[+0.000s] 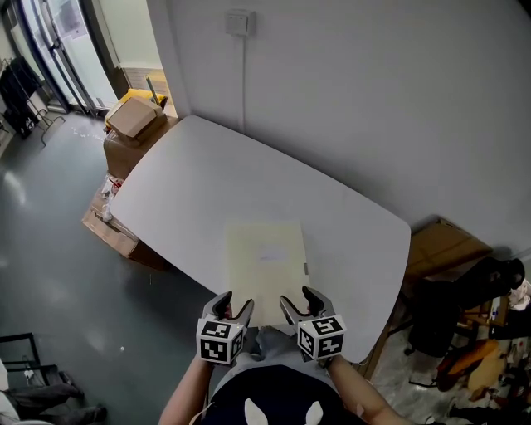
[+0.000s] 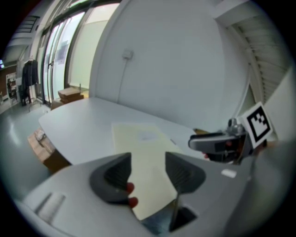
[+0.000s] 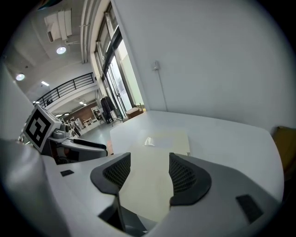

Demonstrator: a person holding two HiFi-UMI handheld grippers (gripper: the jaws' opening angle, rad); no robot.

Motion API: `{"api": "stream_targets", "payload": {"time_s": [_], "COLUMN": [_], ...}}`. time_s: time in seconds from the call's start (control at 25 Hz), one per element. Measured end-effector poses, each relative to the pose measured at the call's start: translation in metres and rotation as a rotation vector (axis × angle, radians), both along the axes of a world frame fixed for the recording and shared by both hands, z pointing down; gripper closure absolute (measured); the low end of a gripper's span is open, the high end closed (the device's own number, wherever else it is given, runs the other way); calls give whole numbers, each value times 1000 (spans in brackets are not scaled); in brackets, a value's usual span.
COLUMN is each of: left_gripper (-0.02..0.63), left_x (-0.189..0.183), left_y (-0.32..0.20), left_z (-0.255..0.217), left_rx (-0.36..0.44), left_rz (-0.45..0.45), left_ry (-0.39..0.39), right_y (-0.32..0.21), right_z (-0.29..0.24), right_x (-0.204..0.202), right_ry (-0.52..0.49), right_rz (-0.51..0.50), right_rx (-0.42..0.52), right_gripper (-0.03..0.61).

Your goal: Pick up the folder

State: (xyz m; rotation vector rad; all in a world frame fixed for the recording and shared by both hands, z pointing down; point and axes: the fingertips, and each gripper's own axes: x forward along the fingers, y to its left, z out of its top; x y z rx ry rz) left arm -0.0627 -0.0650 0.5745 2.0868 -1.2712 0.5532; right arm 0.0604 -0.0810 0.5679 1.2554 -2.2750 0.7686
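Observation:
A pale yellow folder (image 1: 265,261) lies flat on the white table (image 1: 182,183), and its near end sticks out past the table's front edge. My left gripper (image 1: 234,304) hovers at the folder's near left corner and my right gripper (image 1: 299,299) at its near right corner. In the left gripper view the folder (image 2: 143,152) runs between the parted jaws of the left gripper (image 2: 148,169), with the pads clear of it. In the right gripper view the folder (image 3: 155,185) likewise shows between the spread jaws of the right gripper (image 3: 149,162). Both stand open.
Cardboard boxes (image 1: 133,120) are stacked off the table's far left corner. A brown box (image 1: 444,245) and dark clutter (image 1: 465,307) stand to the right. A white wall with a switch plate (image 1: 239,22) runs behind the table.

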Motion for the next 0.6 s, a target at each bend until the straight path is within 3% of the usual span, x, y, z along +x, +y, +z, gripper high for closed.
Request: {"api": "stream_targets", "payload": {"time_s": [0.6], "left_gripper": [376], "left_x": [-11], "left_y": [-24], "left_z": [34], "left_rx": [-87], "left_rz": [-35], "left_ry": [-40], "right_y": [-26], "right_z": [48], "right_x": [24], "right_ry": [62], "right_rz": [11], "right_rx": [-150], "right_gripper": [314]}}
